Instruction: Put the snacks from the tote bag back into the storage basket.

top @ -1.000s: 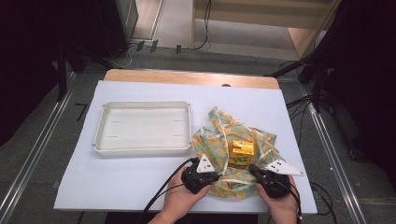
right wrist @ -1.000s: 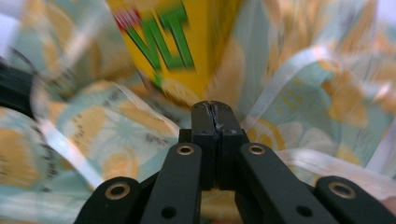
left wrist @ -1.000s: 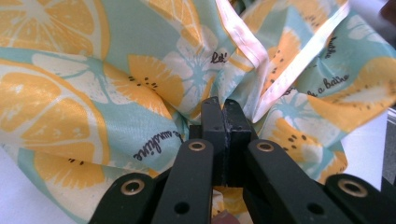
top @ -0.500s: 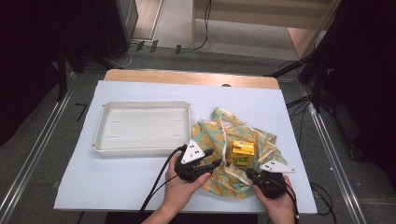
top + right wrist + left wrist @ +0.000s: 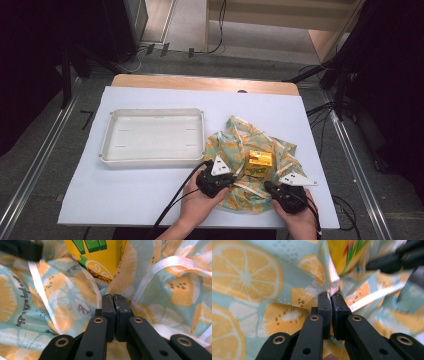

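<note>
White plastic tray (image 5: 152, 137) sits at the left of my counter (image 5: 125, 200), on the pale sheet that covers it, well apart from my hands. Just to its right lies the fruit-print cloth (image 5: 235, 140), light blue with orange slices and kiwi halves and edged in white ribbon, crumpled and spread near the front edge. My left hand-held gripper (image 5: 226, 181) is at the cloth's near-left edge; its jaws have just been closing, and in the left gripper view they are clamped tight on a pinched fold of the cloth (image 5: 249, 277), the fabric rising from between the pads (image 5: 324, 305). On the middle of the cloth stands a small yellow drink carton (image 5: 260, 164) with green lettering, upright, between my two grippers. My right hand-held gripper (image 5: 274, 189) is at the cloth's near-right edge, just in front of the carton (image 5: 100, 257); in the right gripper view its jaws are pressed together with cloth (image 5: 175, 290) bunched at their tips, and a ribbon edge (image 5: 40, 290) runs off to either side.
</note>
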